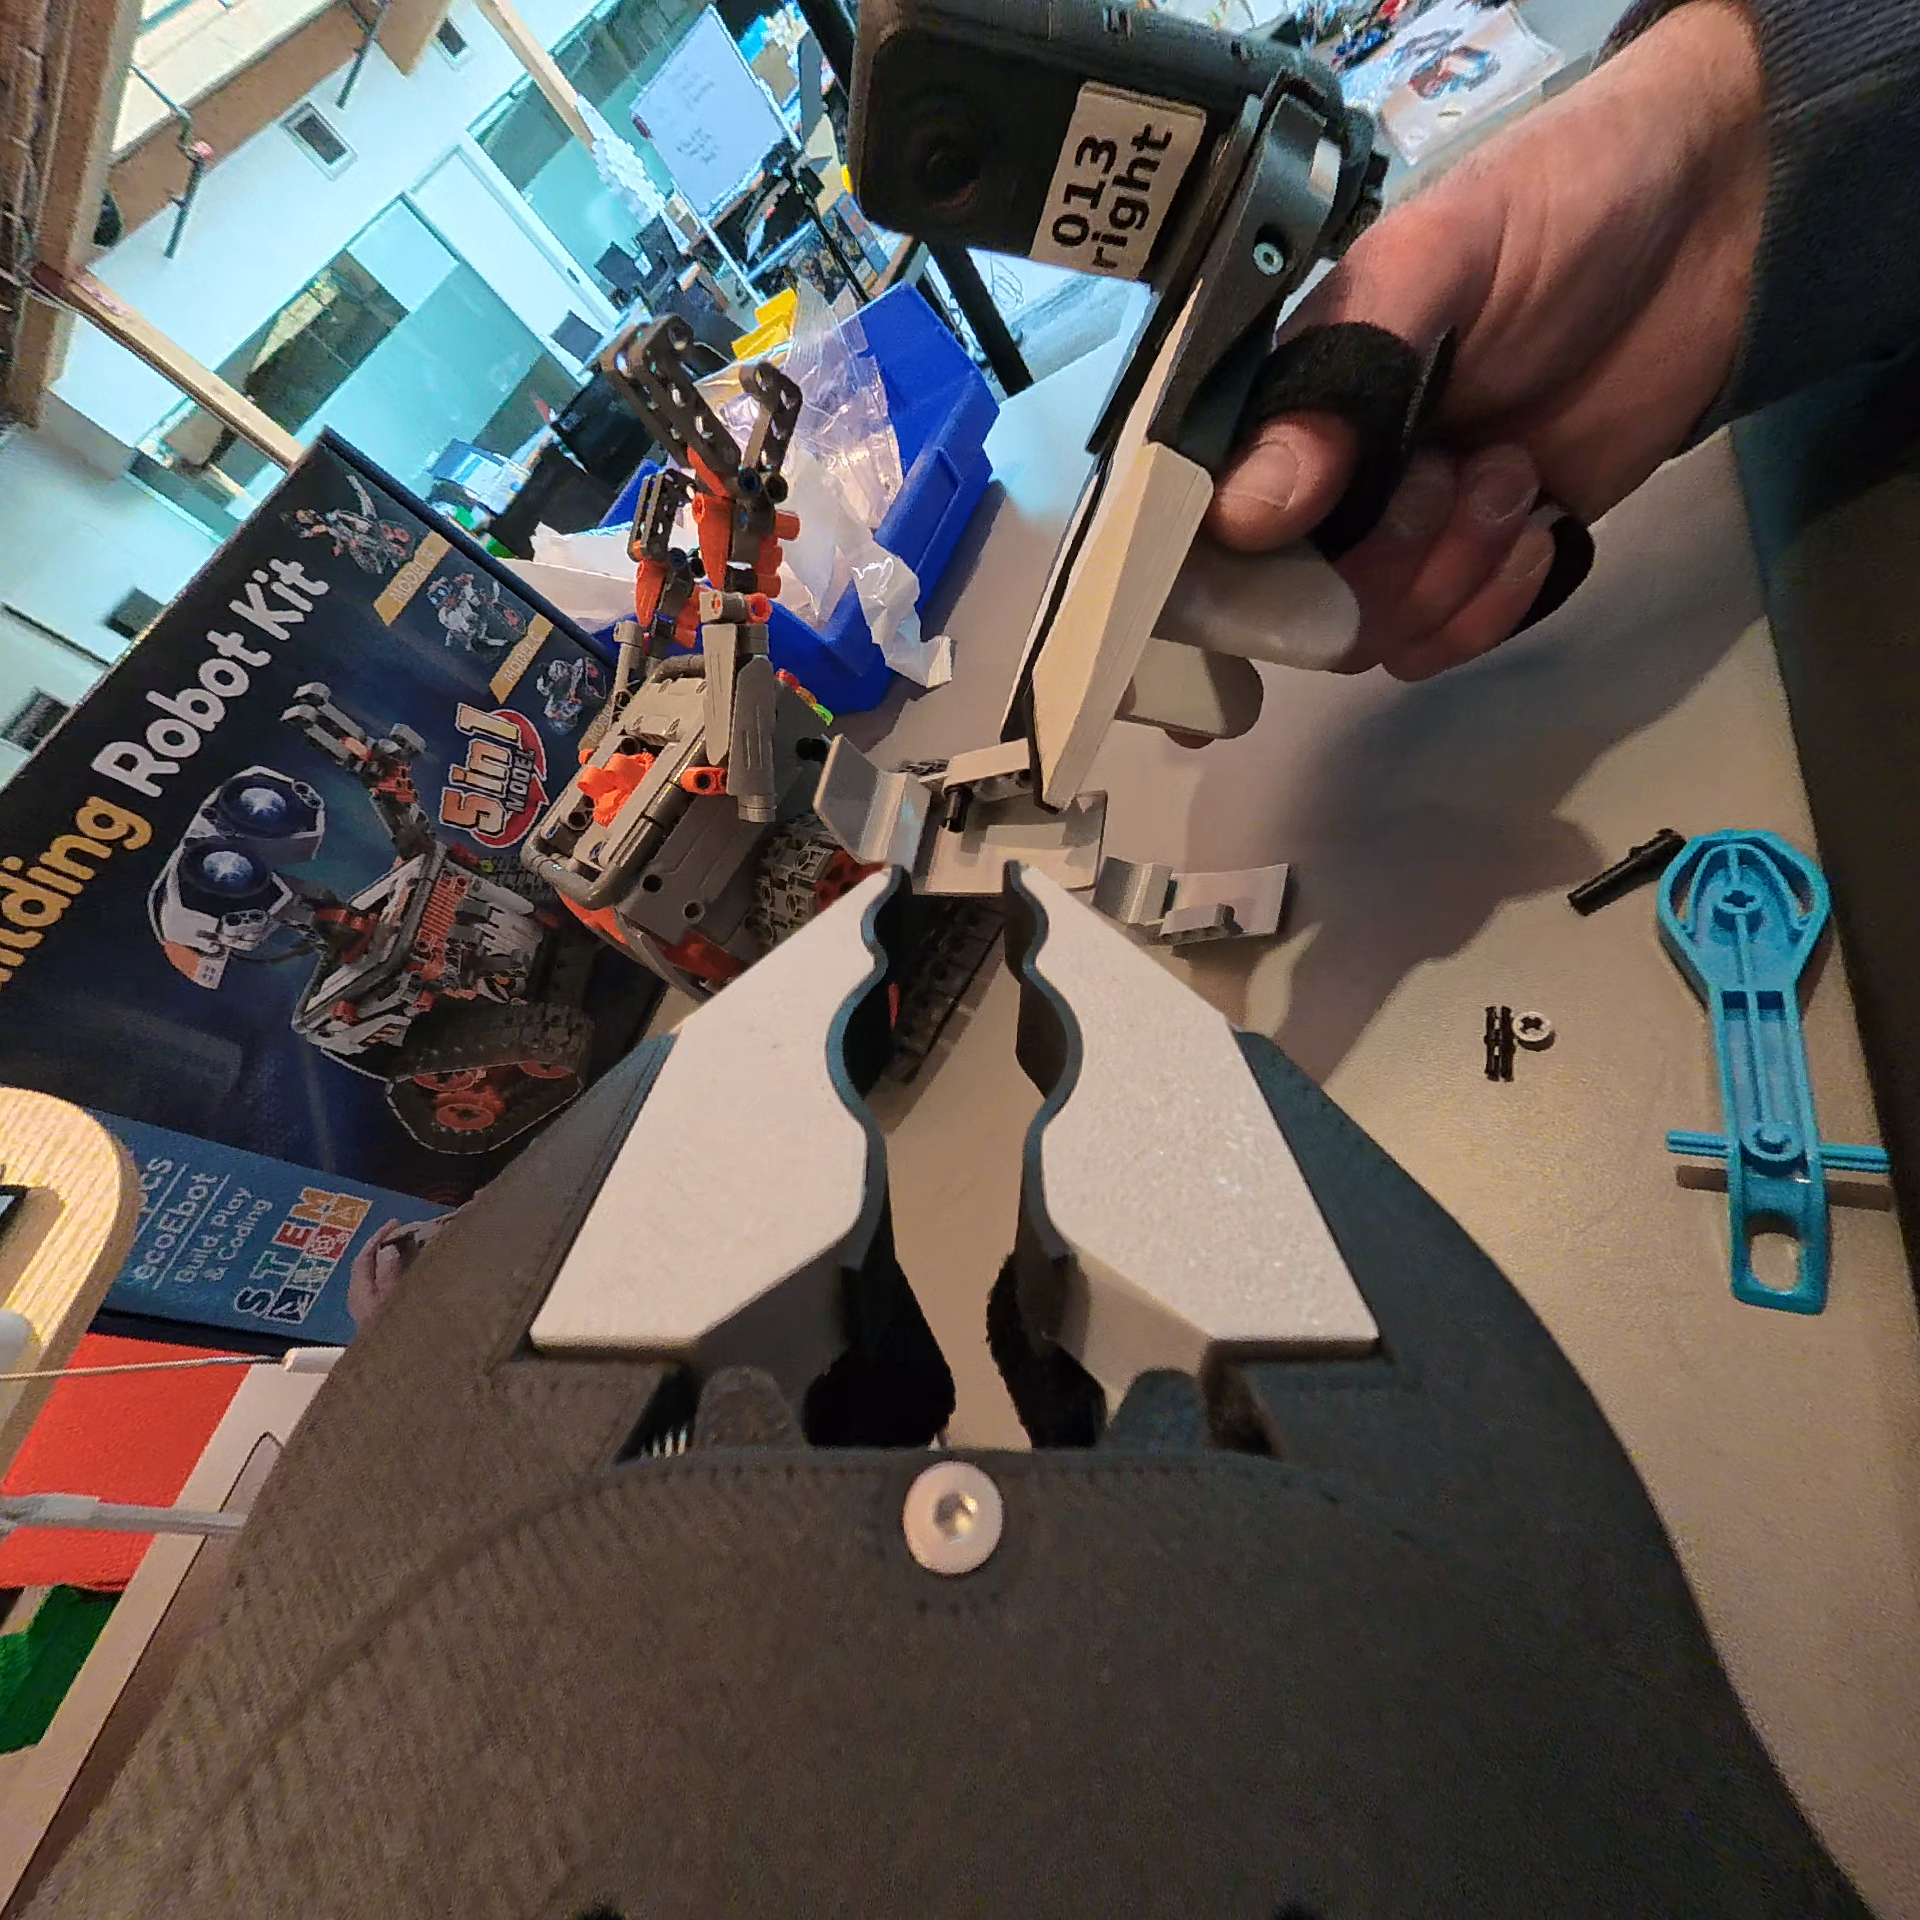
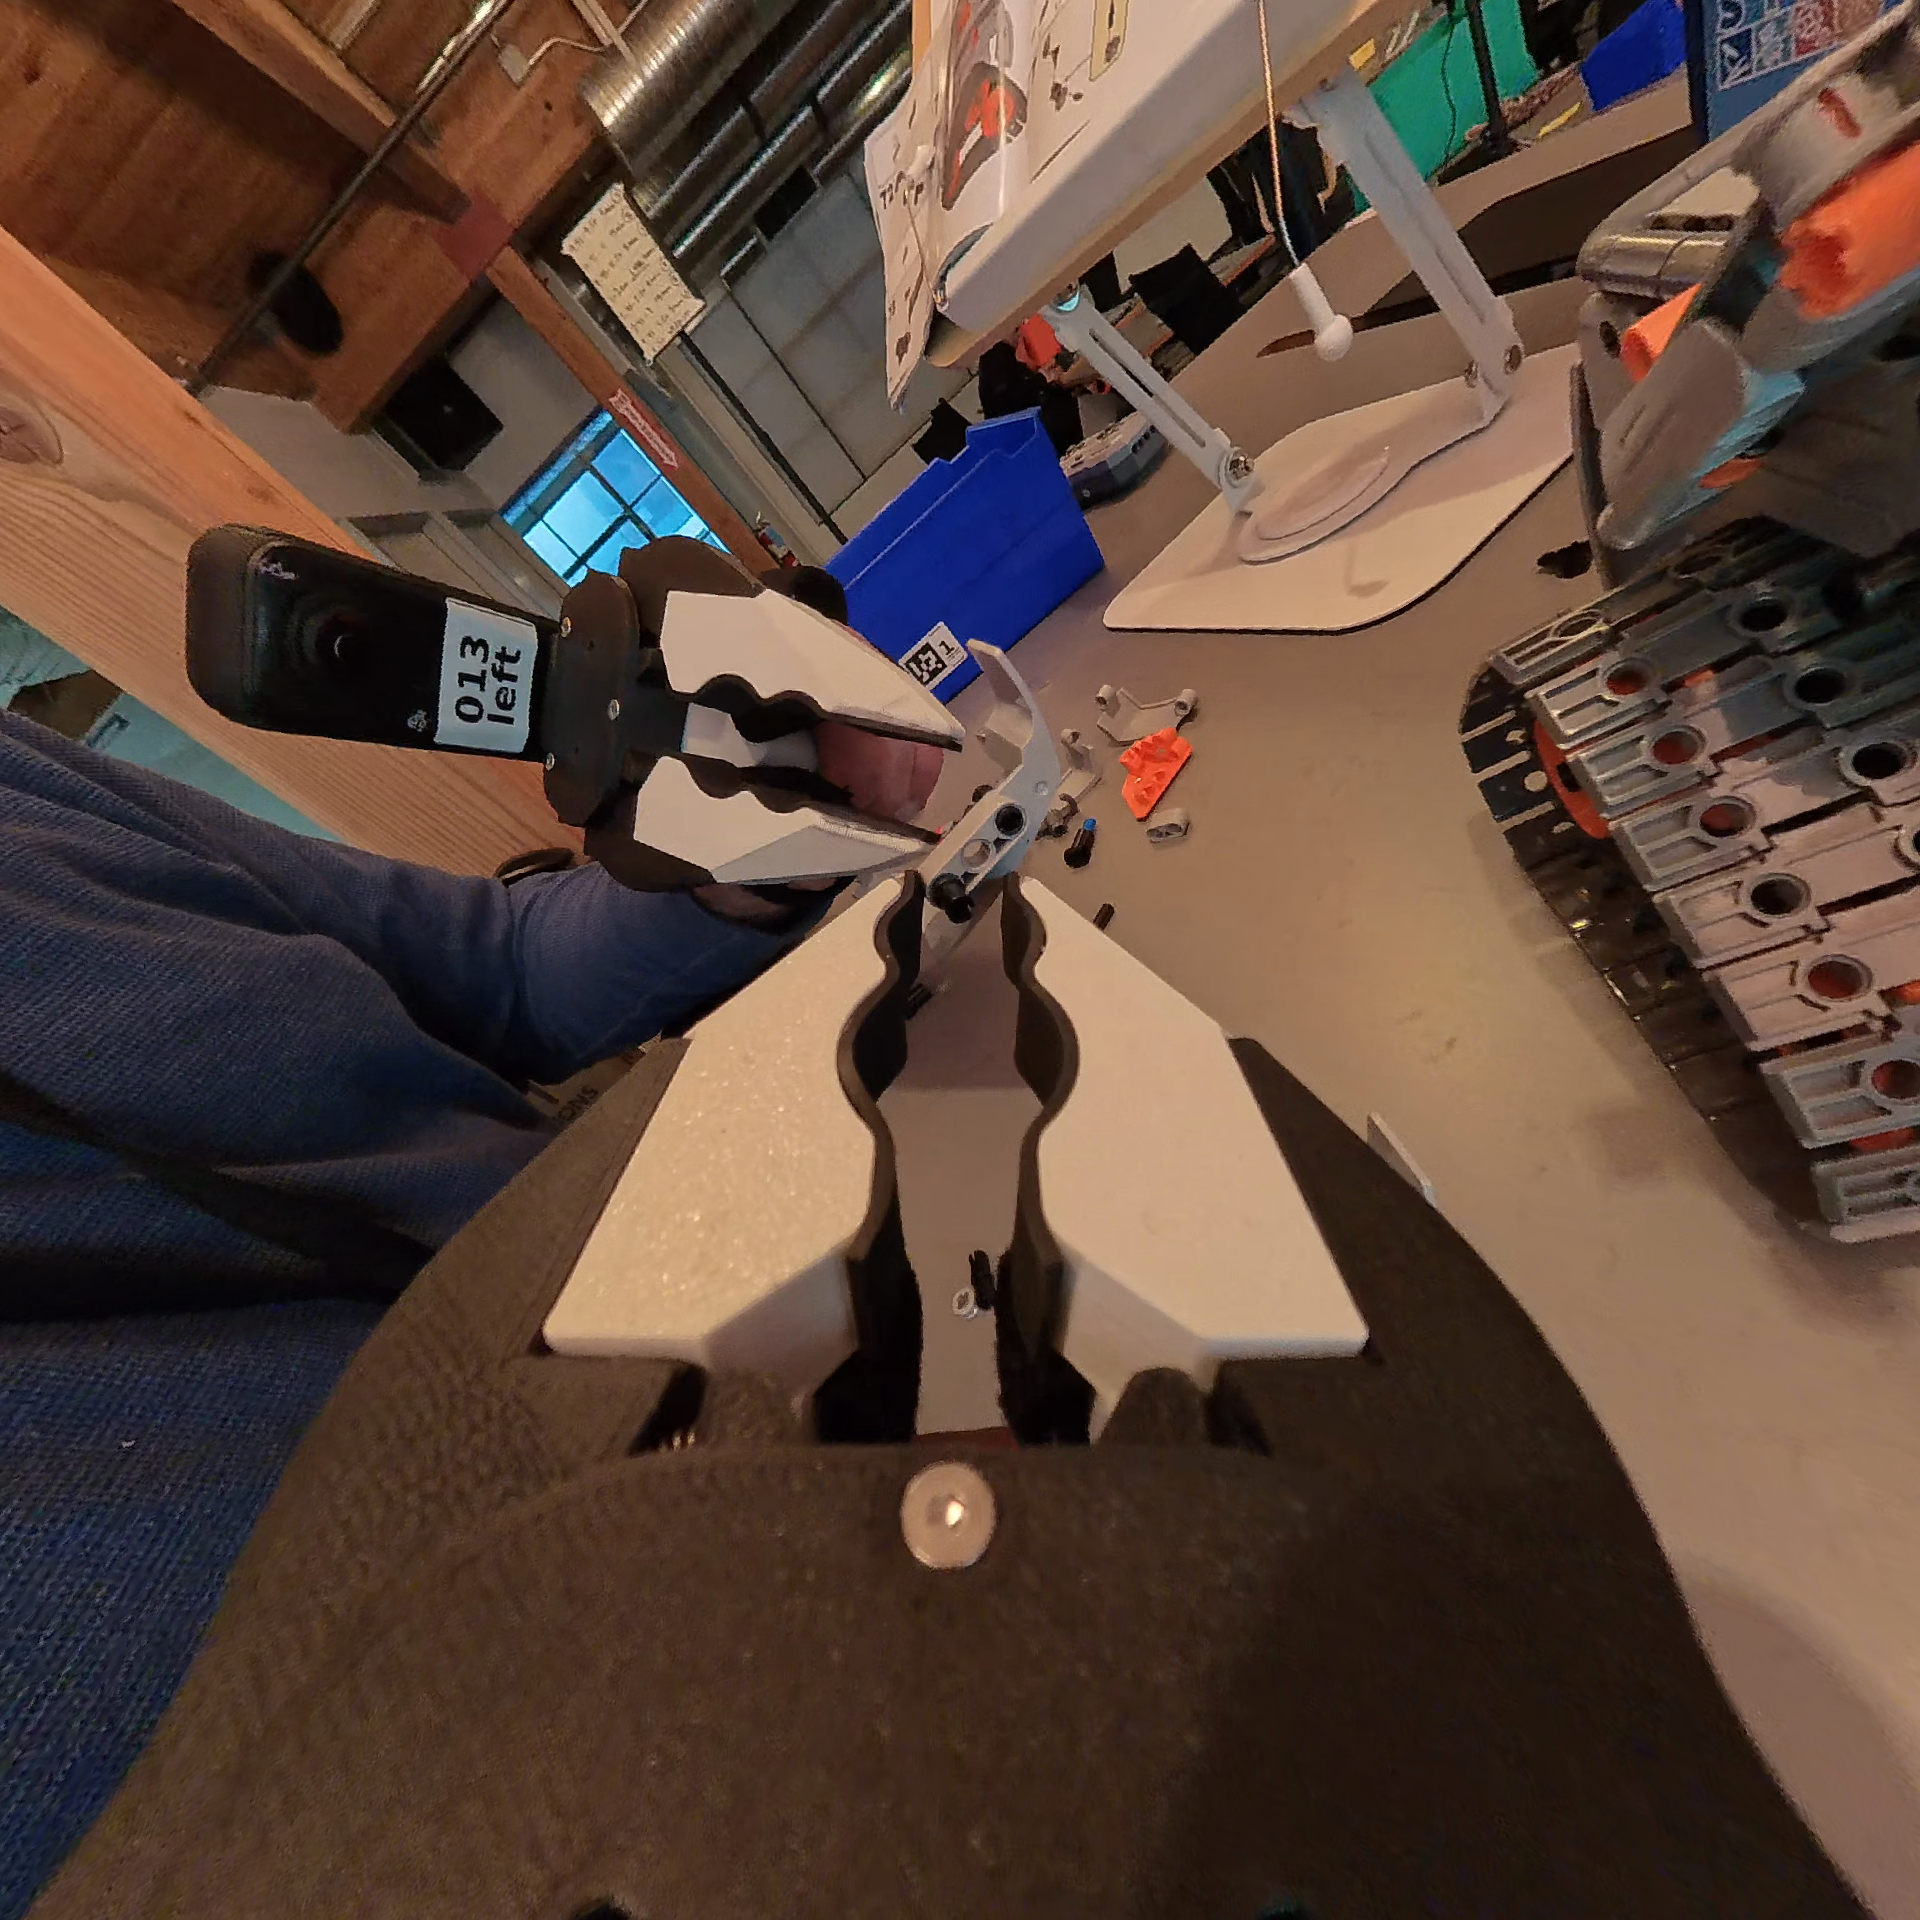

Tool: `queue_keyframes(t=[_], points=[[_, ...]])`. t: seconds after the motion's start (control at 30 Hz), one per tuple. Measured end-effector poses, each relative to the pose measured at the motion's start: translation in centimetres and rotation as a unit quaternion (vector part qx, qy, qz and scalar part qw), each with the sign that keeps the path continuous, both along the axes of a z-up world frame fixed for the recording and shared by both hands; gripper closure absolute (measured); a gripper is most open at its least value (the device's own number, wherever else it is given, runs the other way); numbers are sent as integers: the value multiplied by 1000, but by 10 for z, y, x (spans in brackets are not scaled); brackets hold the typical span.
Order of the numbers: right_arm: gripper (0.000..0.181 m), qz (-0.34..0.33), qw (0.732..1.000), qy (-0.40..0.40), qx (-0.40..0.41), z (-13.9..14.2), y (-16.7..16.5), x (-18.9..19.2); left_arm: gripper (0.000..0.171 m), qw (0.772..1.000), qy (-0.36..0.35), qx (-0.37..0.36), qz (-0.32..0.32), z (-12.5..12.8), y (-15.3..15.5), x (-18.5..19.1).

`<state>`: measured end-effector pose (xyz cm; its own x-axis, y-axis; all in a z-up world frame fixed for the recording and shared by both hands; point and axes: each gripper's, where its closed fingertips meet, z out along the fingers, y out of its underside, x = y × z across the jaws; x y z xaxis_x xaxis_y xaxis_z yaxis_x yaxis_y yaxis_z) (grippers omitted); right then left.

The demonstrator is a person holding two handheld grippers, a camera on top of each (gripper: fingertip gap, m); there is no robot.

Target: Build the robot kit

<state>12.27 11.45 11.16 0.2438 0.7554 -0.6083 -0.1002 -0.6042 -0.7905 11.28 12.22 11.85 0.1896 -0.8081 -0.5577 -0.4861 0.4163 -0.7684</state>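
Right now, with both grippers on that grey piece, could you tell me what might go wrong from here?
1. The left gripper and right gripper both pinch the small grey assembly only at their fingertips; a twist could make it slip or pop apart.
2. Tiny loose pins and the orange piece lie nearby and could be knocked away.
3. The tracked robot model stands close; a swing could hit it.
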Motion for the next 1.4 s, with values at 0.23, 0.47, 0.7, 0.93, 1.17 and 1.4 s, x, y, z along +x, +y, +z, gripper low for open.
queue_keyframes(t=[0.23, 0.47, 0.7, 0.93, 1.17, 1.4], points=[[168, 4, 1000, 9, -10, -2, -2, -3, 156, 999, 16, 29, 8, -3, 4, -1], [169, 14, 999, 21, -28, -3, -5, -6, 157, 997, 36, 70, 8, -3, 4, 0], [169, 31, 998, 21, -46, -6, -8, -9, 162, 984, 92, 152, -14, -6, -2, 2], [169, 50, 997, -2, -57, -13, -12, -14, 168, 976, 130, 169, -34, -18, -5, 7], [169, 42, 996, 30, -70, -10, -10, -12, 170, 981, 113, 155, -20, -15, -2, 8], [167, 48, 992, 81, -87, -2, -10, -12, 170, 979, 110, 171, -27, -10, -5, 6]])
